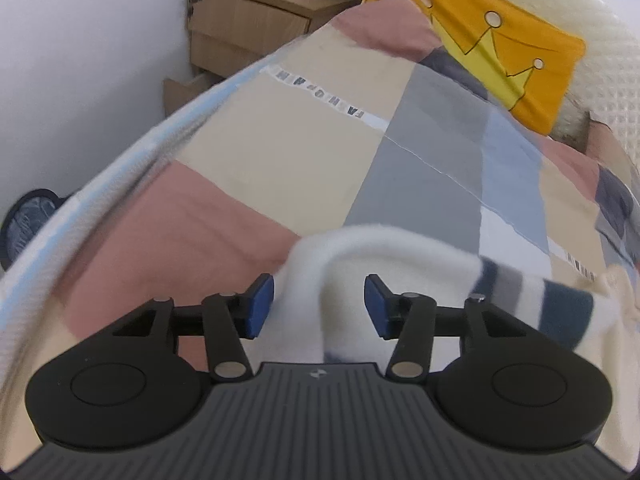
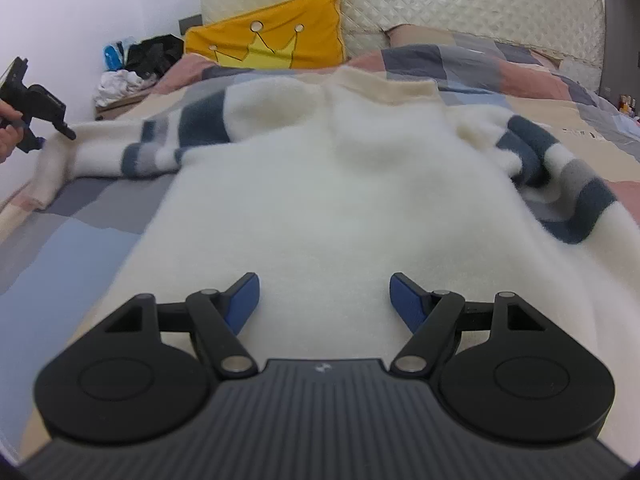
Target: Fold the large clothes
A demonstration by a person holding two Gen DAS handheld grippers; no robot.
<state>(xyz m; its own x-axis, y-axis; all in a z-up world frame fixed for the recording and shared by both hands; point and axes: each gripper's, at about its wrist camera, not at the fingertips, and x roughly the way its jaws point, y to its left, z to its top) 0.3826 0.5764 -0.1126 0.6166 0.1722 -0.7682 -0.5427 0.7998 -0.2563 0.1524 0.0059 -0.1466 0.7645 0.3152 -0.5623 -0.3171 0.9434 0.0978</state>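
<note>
Left wrist view shows the left gripper (image 1: 319, 306) close up, its blue pads (image 1: 260, 306) apart. A white sleeve cuff (image 1: 320, 256) of the sweater sits between them, but the pads do not press on it. This cuff is blurry, and the gripper's body hides the cloth under it. Striped bands on the sleeve (image 1: 560, 312) run off to the right.

Right wrist view shows the right gripper (image 2: 325, 300) with its jaws wide apart and nothing held. It hangs over the white sweater (image 2: 320, 184), which lies flat on the bed with both striped sleeves spread out to the sides. The bottom edge of the sweater is hidden under this gripper.

Under the sweater is a patchwork quilt (image 2: 80, 224) in pink, tan, grey and blue squares. Far left, a hand (image 2: 8, 136) holds the other gripper, partly cut off by the edge. Farther back leans a yellow crown pillow (image 2: 272, 36) against a cream padded headboard (image 2: 460, 4). A wooden bedside table (image 1: 248, 20) stands by the white wall, with a heap of white and black clothes (image 2: 132, 64) on top, too blurry to tell apart.
</note>
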